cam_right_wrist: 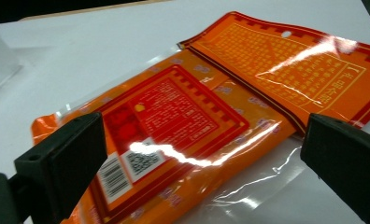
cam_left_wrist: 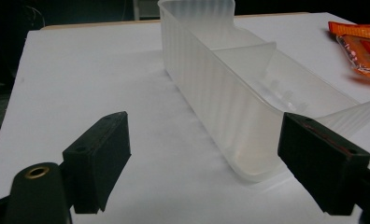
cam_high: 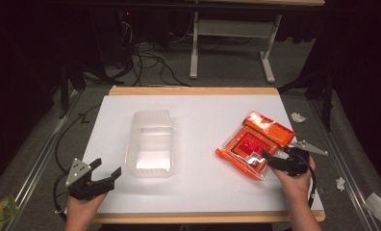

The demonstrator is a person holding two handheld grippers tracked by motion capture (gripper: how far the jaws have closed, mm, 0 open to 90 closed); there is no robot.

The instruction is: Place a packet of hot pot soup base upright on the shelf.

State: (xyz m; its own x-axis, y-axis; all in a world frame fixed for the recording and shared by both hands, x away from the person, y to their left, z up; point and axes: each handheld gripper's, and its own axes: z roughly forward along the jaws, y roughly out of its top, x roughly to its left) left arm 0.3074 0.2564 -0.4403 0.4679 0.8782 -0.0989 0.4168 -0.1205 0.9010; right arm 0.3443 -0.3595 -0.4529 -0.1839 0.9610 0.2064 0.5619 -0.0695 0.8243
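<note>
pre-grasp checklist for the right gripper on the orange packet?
1. Right gripper open: ok, jaws spread wide.
2. Jaws straddle the orange packet: ok, one on each side of its near end in the right gripper view.
3. Packet lies flat on the white table: ok.
4. Nothing lies on the packet: ok.
5. Translucent bin upright and empty: ok.
6. Left gripper open, clear of the bin: ok, no contact seen.

The orange packet (cam_right_wrist: 183,126) bears a barcode, QR code and illegibly small print.
</note>
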